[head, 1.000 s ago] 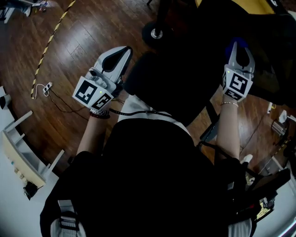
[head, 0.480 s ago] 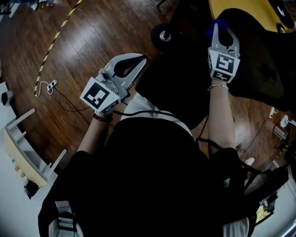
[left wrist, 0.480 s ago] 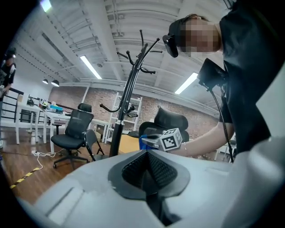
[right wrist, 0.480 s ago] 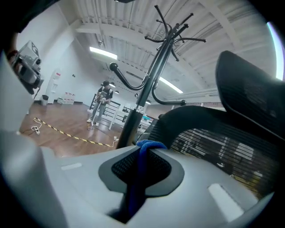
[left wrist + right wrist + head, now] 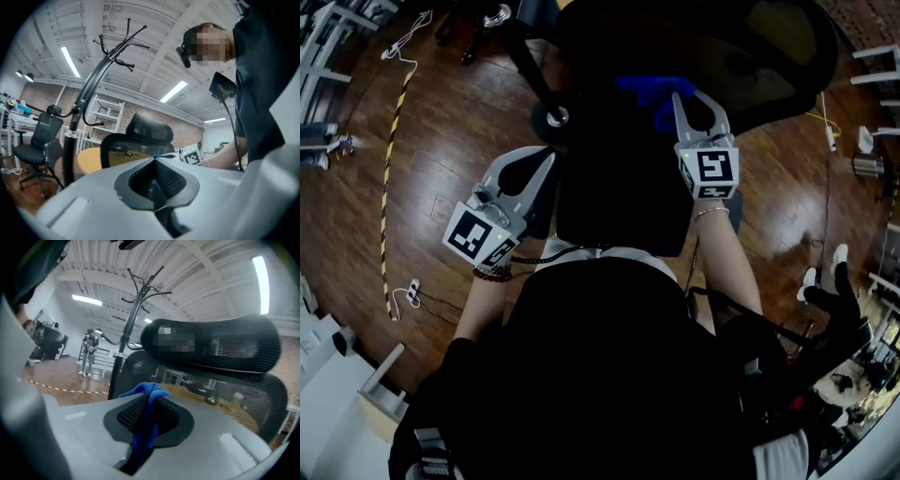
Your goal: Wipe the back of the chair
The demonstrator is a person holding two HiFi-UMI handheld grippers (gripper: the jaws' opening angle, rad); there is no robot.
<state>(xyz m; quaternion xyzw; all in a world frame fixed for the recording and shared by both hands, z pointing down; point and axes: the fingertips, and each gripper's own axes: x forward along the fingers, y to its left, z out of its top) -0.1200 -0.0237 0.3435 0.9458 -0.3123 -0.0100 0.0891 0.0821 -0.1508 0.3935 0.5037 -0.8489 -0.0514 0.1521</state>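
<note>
A black office chair stands in front of me, its mesh back (image 5: 769, 56) at the top of the head view and its seat (image 5: 623, 202) below. My right gripper (image 5: 694, 101) is shut on a blue cloth (image 5: 652, 94) and holds it close to the lower part of the back. Seen from the right gripper view, the blue cloth (image 5: 147, 418) hangs between the jaws, with the mesh back (image 5: 225, 399) and headrest (image 5: 211, 348) just beyond. My left gripper (image 5: 546, 157) is shut with nothing in it, beside the seat's left edge. The left gripper view shows the chair back (image 5: 136, 152) side on.
A black coat rack (image 5: 89, 103) rises next to the chair, with a yellow round table (image 5: 89, 161) behind it. Another office chair (image 5: 40, 140) stands to the left. Yellow-black tape (image 5: 389, 141) and a cable (image 5: 412, 291) lie on the wooden floor. White shelving (image 5: 384, 394) stands at lower left.
My right gripper has carried the blue cloth leftward and up against the chair back, which now fills the top of the view. The left gripper has stayed beside the seat.
</note>
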